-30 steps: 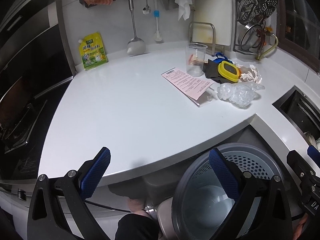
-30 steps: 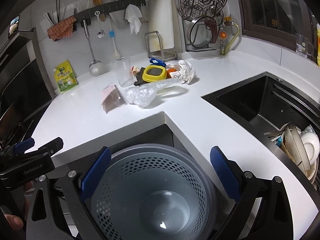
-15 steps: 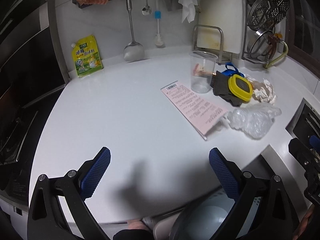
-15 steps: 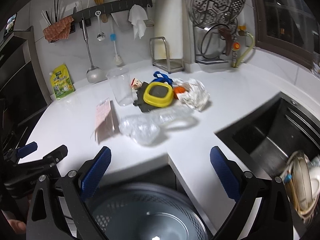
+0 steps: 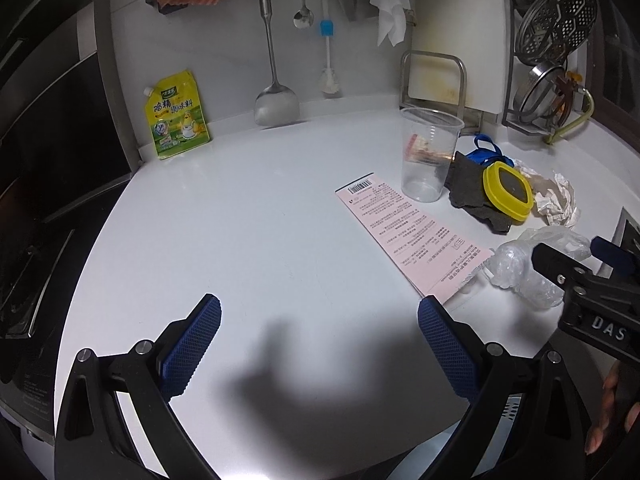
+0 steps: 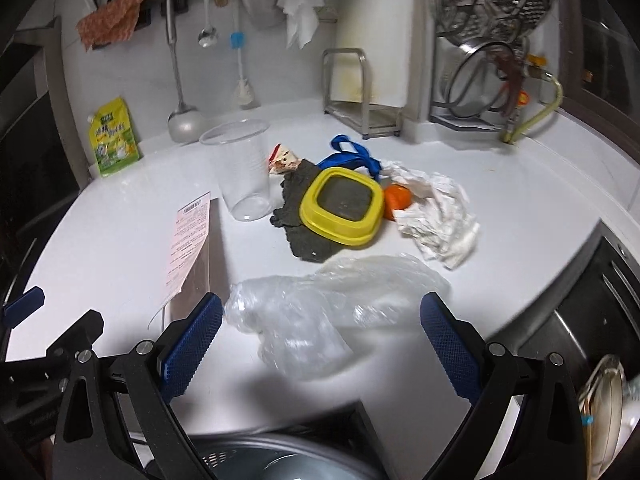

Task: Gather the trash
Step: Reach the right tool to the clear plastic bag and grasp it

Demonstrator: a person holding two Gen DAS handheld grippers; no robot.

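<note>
Right gripper [image 6: 320, 336] at the bottom of the right wrist view, jaws spread wide, grasping nothing; crumpled clear plastic bag [image 6: 320, 304] lying on the white countertop [image 6: 520, 184] between the two blue fingertips [image 6: 194, 338], perhaps touching the left one, hard to tell because of blur. Pink receipt [image 6: 188, 236] at the left of the bag, flat on the counter. Clear plastic cup [image 6: 242, 168] upright in the centre-left of the frame, a small snack wrapper [image 6: 282, 160] just behind it. Yellow square lid [image 6: 342, 210] in the middle, resting on a dark cloth [image 6: 298, 216]; blue strap [image 6: 352, 154] behind, an orange piece [image 6: 398, 198] and crumpled white paper [image 6: 438, 216] at its right. Grey perforated bin [image 6: 280, 460] at the bottom edge, below the counter. Black sink [image 6: 592, 312] at the lower right.

Left gripper [image 5: 320, 344] low in the left wrist view, also released and wide apart, above bare counter [image 5: 240, 240], holding nothing. Receipt [image 5: 412, 236], cup [image 5: 428, 156], lid [image 5: 508, 196] and bag [image 5: 516, 268] all in the right half of that frame, the other gripper [image 5: 588, 280] entering from the right edge beside the bag. Yellow seasoning pouch [image 5: 176, 116] leaning on the wall at the upper left.
</note>
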